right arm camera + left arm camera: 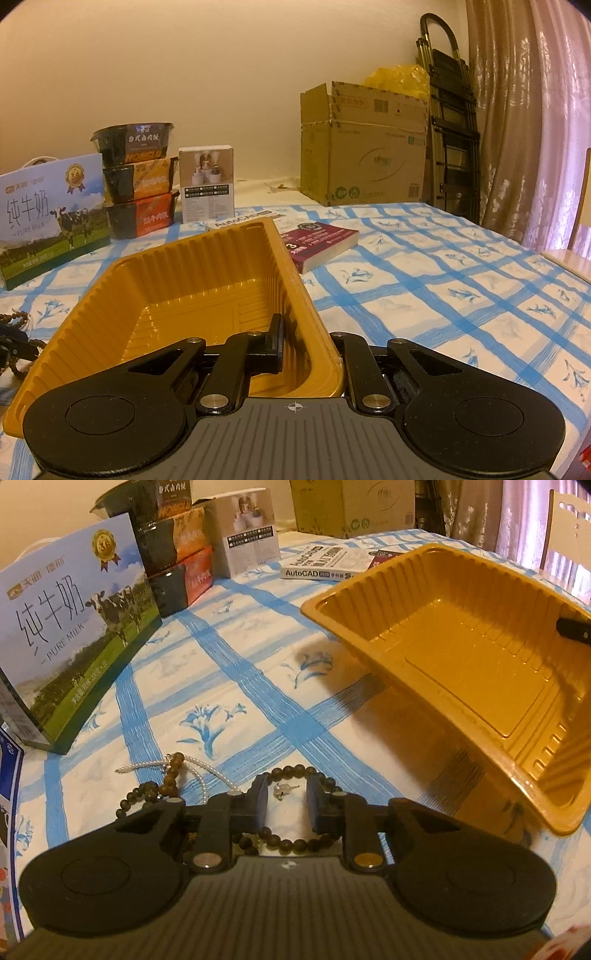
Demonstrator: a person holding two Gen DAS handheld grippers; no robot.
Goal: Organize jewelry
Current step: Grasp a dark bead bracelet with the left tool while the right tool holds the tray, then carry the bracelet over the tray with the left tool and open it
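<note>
The small pale earring [281, 791] is seen lying on the surface [236, 686] directly between the two fingers of the left claw [286, 801], inside the loop of the dark bead bracelet [295, 843]. The jaws of that claw are narrowed to a small gap, with a finger on either side of the earring; the pads are not shown to be pressing on it, so no grip can be confirmed. The earring's short post is pointed across the gap, toward the right-hand finger as seen from the left wrist.

A pearl strand [177, 766] and a second run of dark beads [162, 788] are found a little further toward the surface's left edge, outside the claw's reach as it stands.

The gold plastic tray [461, 657] is held tilted above the surface by the right claw [295, 343], whose jaws are closed on the tray's wall near one corner, one finger being visible inside the tray. The tray is placed to the right of the left claw and beyond it, its open side turned toward the jewelry.

The left hand is judged the nearer one to the earring. The coming move is judged to depend on the earring being centred in the gap, with the bracelet beads kept clear of the fingers.
</note>
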